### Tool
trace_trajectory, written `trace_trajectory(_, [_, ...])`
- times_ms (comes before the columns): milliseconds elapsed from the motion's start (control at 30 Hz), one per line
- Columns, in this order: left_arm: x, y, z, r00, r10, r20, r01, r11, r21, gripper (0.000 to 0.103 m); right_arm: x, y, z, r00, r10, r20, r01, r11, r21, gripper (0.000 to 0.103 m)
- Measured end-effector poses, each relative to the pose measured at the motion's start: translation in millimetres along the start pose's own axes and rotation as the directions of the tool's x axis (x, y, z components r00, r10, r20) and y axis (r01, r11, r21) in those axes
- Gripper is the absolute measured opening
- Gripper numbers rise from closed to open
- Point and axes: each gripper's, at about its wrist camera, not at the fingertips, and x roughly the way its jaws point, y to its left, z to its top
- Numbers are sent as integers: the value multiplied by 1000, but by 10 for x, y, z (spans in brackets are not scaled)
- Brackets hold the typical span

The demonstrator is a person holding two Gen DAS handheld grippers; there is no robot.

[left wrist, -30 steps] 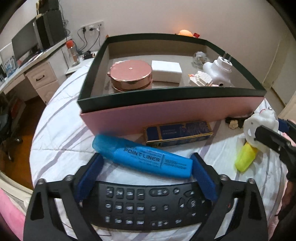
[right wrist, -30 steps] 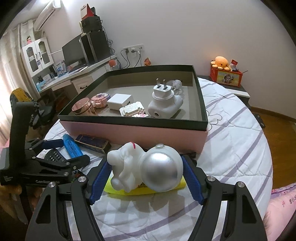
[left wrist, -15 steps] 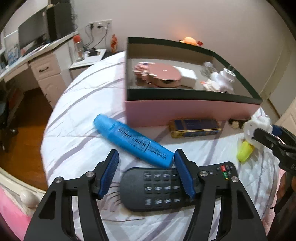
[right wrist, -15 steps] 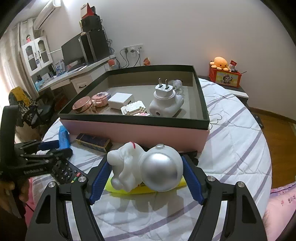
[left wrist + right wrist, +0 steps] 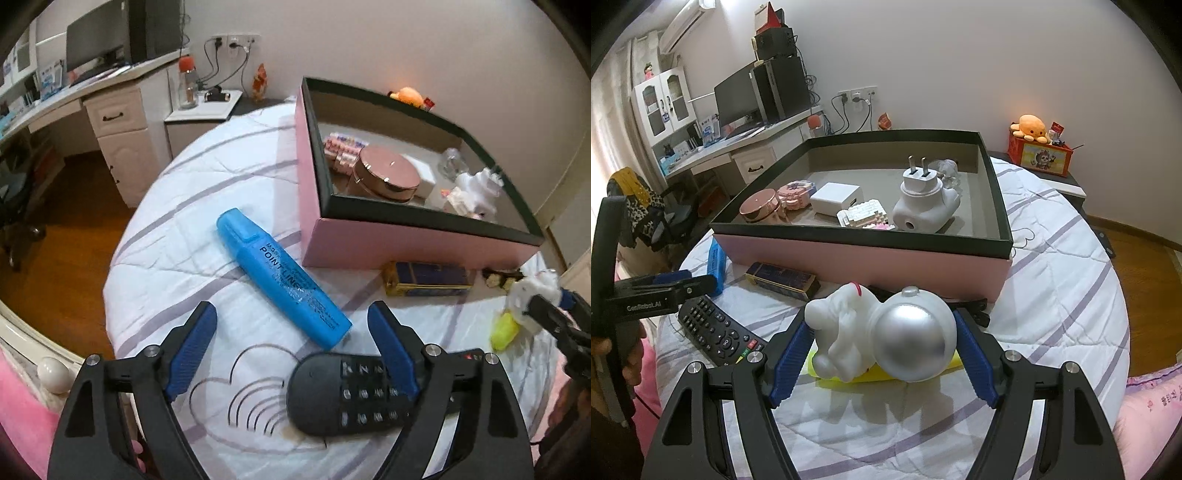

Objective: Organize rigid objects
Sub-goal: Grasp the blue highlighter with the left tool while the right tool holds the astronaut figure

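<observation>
The toy astronaut (image 5: 882, 339) is pinched between the blue pads of the right gripper (image 5: 884, 345), just above a yellow thing (image 5: 849, 374) on the bed, so the step in hand is judged to be picking it up. The left gripper (image 5: 291, 350) is spread wide and nothing is held in it; the blue marker (image 5: 280, 288) and the black remote (image 5: 347, 395) are seen lying loose under it, near the pink box (image 5: 871, 258). Next, the astronaut probably needs to be lifted over the box's dark rim and set down in a bare spot inside, beside the white plug (image 5: 923, 203).
</observation>
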Motion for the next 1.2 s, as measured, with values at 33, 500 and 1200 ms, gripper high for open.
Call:
trace_trajectory(33, [23,10,0,1000,27,-1,-27,1000,6,85,-8,-1,1,1000,1,1,-1,1000,-1,76])
trace_trajectory(500, [68,295,43,988,151,38,-151,989,-1,70,-1,-26,39,1000,-13,5,13,1000,3,76])
trace_trajectory(1200, [-514,66,73,985,-62,163,48,995,84,27,-49,-36,82,998,-53,41,52,999,12,76])
